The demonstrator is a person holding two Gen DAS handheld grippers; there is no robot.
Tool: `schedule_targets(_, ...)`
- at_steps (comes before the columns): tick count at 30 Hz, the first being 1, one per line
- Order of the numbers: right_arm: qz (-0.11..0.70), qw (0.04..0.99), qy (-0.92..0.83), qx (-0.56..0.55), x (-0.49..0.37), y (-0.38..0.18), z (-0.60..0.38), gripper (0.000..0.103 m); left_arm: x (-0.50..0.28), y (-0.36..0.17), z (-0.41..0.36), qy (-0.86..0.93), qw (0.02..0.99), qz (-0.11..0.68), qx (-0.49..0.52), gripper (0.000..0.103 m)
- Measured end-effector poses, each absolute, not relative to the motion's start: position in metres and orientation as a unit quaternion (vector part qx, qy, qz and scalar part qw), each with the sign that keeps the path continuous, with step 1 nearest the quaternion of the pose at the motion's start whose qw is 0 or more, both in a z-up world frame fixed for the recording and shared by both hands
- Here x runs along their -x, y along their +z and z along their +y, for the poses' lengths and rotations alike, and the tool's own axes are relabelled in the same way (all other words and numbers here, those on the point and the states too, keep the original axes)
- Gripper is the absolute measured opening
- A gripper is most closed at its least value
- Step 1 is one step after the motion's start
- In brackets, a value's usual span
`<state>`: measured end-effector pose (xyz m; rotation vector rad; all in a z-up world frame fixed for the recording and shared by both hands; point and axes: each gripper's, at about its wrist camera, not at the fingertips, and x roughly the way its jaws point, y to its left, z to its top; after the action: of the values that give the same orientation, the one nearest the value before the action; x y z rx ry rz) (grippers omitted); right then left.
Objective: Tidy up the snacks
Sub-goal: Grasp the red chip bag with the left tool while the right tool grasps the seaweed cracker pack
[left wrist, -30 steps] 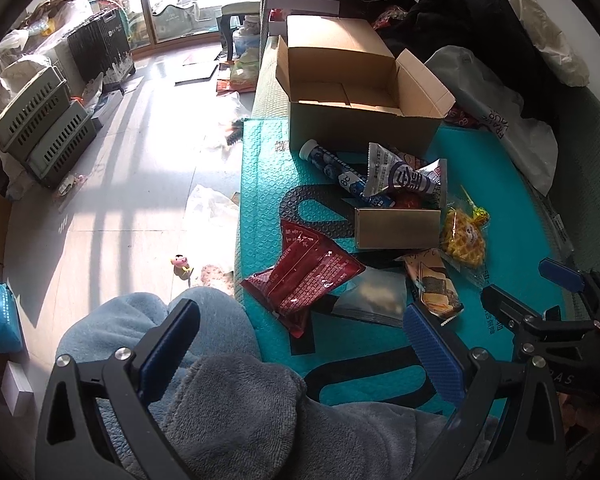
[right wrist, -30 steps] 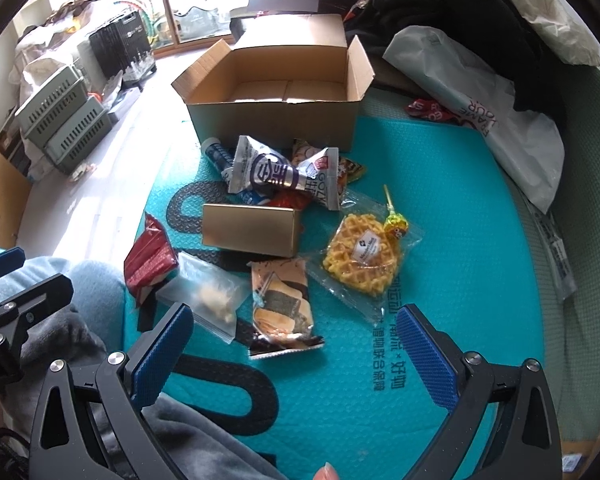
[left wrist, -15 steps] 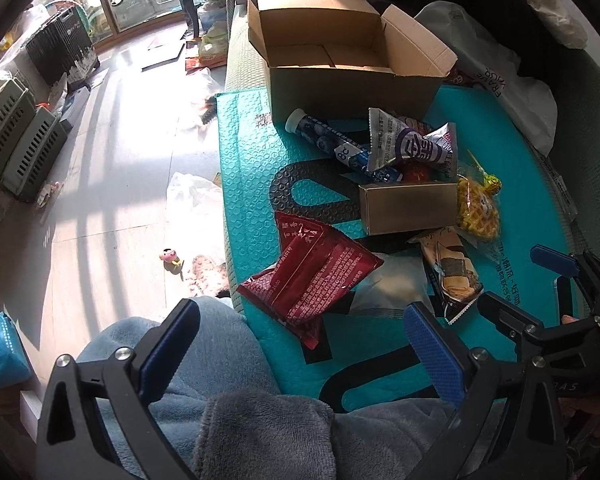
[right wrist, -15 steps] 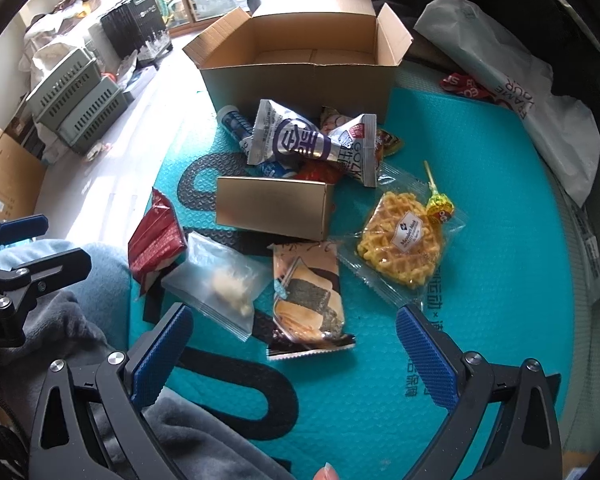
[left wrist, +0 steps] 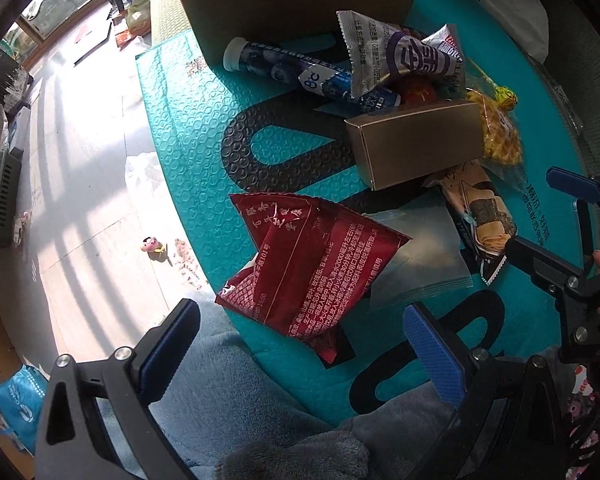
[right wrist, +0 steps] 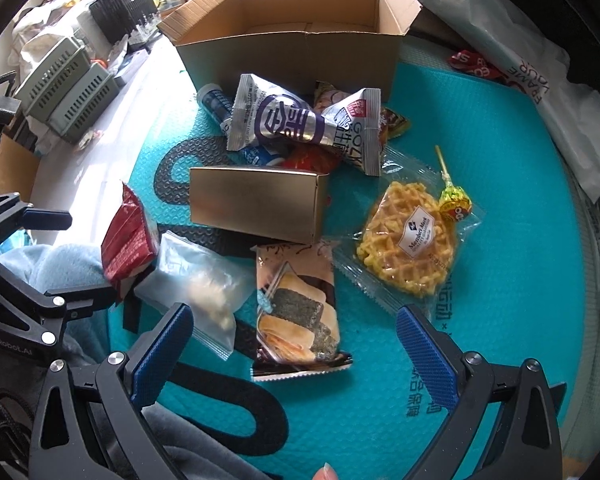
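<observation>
1. A teal bubble-textured mat (right wrist: 500, 128) is covered in loose snacks, with an open cardboard box (right wrist: 292, 50) standing at its far edge. The box interior looks empty as far as can be seen.
2. The left gripper (left wrist: 300, 344) hovers low over the near-left corner of the mat, its blue-padded fingers spread wide apart and holding nothing.
3. A dark red packet (left wrist: 312, 256) lies directly ahead of the left gripper, just beyond and between its fingertips. Its long axis runs diagonally, from near-left to far-right, so it sits crosswise to the gap.
4. The right gripper (right wrist: 292, 344) is also spread wide and empty. A seaweed cracker packet (right wrist: 296, 308) lies between its fingers, with its long axis pointing away along them.
5. A clear zip bag (right wrist: 198, 292) lies between the two packets, partly under the red one.
6. Farther off are a gold carton (right wrist: 256, 204), a wrapped waffle (right wrist: 408, 244) with a lollipop (right wrist: 454, 204) touching it, a silver-and-purple pouch (right wrist: 296, 124) and a blue tube (left wrist: 300, 68), piled just in front of the box.
7. The left gripper is nearer the red packet, likely the first pick; the box lies well beyond it.
</observation>
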<state>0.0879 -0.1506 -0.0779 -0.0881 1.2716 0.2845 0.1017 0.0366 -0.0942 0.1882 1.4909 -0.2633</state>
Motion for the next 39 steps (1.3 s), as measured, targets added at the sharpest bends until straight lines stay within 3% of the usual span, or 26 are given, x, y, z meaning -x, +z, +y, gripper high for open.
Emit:
schedule_targets(10,0.613,0.779,0.127,0.033,-0.1,-0.096,-0.155,0.103,-0.121,-0.13,0.024,-0.133,0.688,0.706,-0.104,0.102)
schedule_targets(13,0.617,0.776,0.13,0.032,-0.102,-0.1,-0.158,0.103,-0.125,-0.143,0.021,-0.135,0.673,0.721,-0.097,0.088)
schedule_targets(17,0.625,0.768,0.135,0.029,-0.104,-0.107,-0.163,0.101,-0.125,-0.155,0.024,-0.114,0.665,0.733,-0.089,0.062)
schedule_targets(21,0.631,0.762,0.142,0.025,-0.104,-0.115,-0.164,0.096,-0.126,-0.145,0.028,-0.12,0.681,0.718,-0.077,0.053)
schedule_targets(28,0.642,0.753,0.141,0.031,-0.102,-0.13,-0.159,0.078,-0.125,-0.127,0.032,-0.124,0.697,0.704,-0.066,0.05)
schedule_targets(31,0.647,0.75,0.138,0.031,-0.1,-0.134,-0.16,0.066,-0.12,-0.118,0.03,-0.126,0.704,0.696,-0.07,0.049)
schedule_targets(32,0.644,0.752,0.137,0.032,-0.099,-0.133,-0.16,0.057,-0.112,-0.114,0.039,-0.126,0.706,0.693,-0.071,0.049)
schedule_targets(39,0.636,0.757,0.15,0.018,-0.091,-0.121,-0.17,0.052,-0.106,-0.088,0.028,-0.129,0.724,0.673,-0.084,0.049)
